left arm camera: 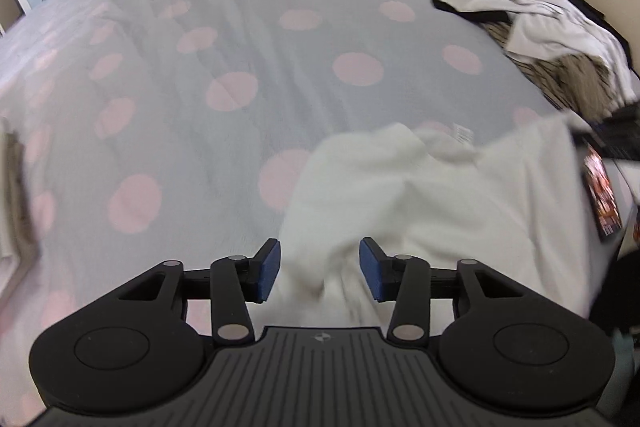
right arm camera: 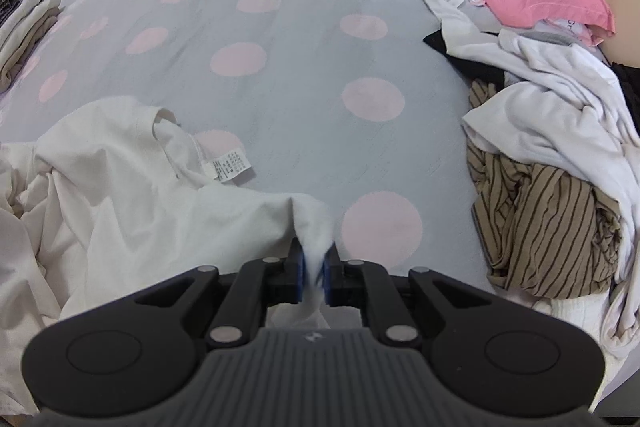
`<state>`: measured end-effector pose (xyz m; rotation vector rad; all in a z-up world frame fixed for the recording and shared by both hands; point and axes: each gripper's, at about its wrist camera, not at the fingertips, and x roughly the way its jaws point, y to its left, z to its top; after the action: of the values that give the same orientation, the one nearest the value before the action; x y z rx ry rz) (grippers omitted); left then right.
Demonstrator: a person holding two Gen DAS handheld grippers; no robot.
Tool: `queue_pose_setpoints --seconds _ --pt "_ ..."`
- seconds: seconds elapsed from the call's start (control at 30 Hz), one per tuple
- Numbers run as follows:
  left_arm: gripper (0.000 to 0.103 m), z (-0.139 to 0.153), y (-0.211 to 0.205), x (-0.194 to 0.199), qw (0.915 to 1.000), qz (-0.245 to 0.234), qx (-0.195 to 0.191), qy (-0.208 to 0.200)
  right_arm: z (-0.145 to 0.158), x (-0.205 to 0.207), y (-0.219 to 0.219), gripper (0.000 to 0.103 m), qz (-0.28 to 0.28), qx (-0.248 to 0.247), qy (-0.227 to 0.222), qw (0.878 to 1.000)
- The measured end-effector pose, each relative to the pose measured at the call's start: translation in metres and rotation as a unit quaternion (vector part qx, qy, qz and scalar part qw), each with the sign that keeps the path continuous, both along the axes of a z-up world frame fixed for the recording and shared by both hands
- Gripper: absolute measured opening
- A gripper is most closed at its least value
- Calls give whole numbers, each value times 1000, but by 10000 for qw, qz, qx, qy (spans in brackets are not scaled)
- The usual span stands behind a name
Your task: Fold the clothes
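The right gripper (right arm camera: 313, 277) pinched the white shirt's (right arm camera: 120, 187) edge near the bed's (right arm camera: 280, 67) near edge, while the left gripper (left arm camera: 319, 269) gaped wide, blurred cloth seemingly between its fingers.

Both tongs (left arm camera: 319, 269) (right arm camera: 313, 277) are matte black with blue pads, silver pivot screws and ribbed grey bases.

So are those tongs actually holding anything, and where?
The right tongs pinch an edge of the white shirt. The left tongs are open, straddling fabric.
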<state>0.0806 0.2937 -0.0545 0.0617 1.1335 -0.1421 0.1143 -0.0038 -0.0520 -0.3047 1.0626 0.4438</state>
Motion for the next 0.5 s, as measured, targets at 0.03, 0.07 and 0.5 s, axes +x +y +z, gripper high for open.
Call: queue_pose_setpoints --seconds 0.03,0.07,0.5 --pt "42 -10 1 10 10000 38 -65 60 -2 1 1 13 14 -11 44 10000" --pt "42 -20 2 19 9998 100 -132 130 -4 2 0 14 15 -11 91 10000" --pt "2 -47 12 28 9958 706 -588 -31 0 15 -8 11 -325 170 33 9993"
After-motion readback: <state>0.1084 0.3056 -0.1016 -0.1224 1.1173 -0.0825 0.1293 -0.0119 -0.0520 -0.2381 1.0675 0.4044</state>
